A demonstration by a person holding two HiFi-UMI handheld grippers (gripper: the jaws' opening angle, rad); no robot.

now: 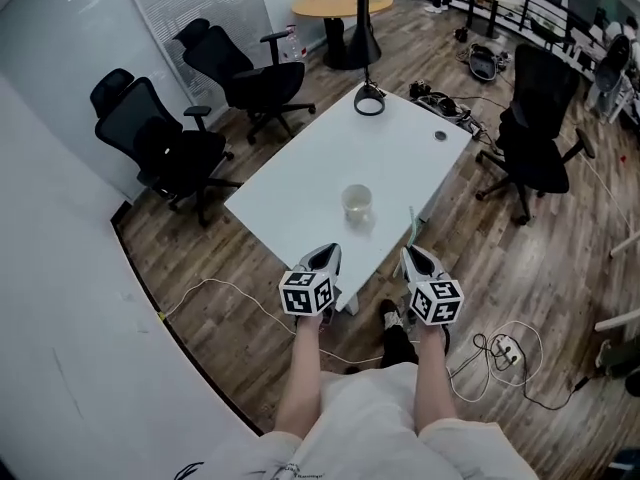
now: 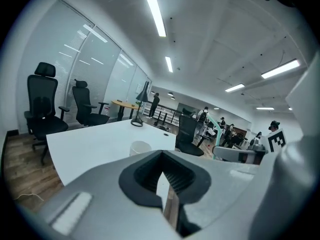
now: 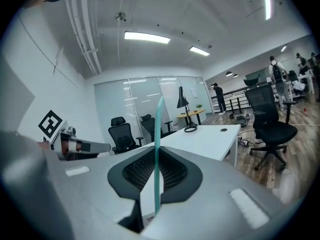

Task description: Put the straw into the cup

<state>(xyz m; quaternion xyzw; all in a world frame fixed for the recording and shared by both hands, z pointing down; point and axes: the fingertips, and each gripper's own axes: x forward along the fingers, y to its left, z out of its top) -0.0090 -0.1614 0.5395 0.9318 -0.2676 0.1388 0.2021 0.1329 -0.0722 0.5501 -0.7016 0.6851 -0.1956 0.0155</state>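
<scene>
person's forearms [image 1: 300, 378] holding two grippers, right gripper [image 1: 412, 253] clamping an upright teal straw [image 1: 411, 224], straw standing apart to the right of the clear cup [image 1: 357, 202] sitting near the white table's [image 1: 300, 168] front edge, left gripper [image 1: 328, 251] pinching closed on nothing

Cup [image 1: 357, 203] stands on white tabletop [image 1: 300, 173], close to its near edge. Nearer than cup & off that edge: left gripper [image 1: 325, 255] to cup's left, right gripper [image 1: 411, 254] to cup's right. Both point fwd, marker cubes toward the person. Thin teal straw [image 1: 411, 226] sticks up from right gripper's fingers, just right of cup, not touching it. Well beyond cup: black desk lamp [image 1: 367, 88] at tabletop's far end, w/ small dark disc [image 1: 440, 135] near it. Black chairs [image 1: 165, 148] left of cup, one more office chair [image 1: 540, 133] to its right. Power strip [image 1: 505, 347] on wood floor, near-right of cup.
</scene>
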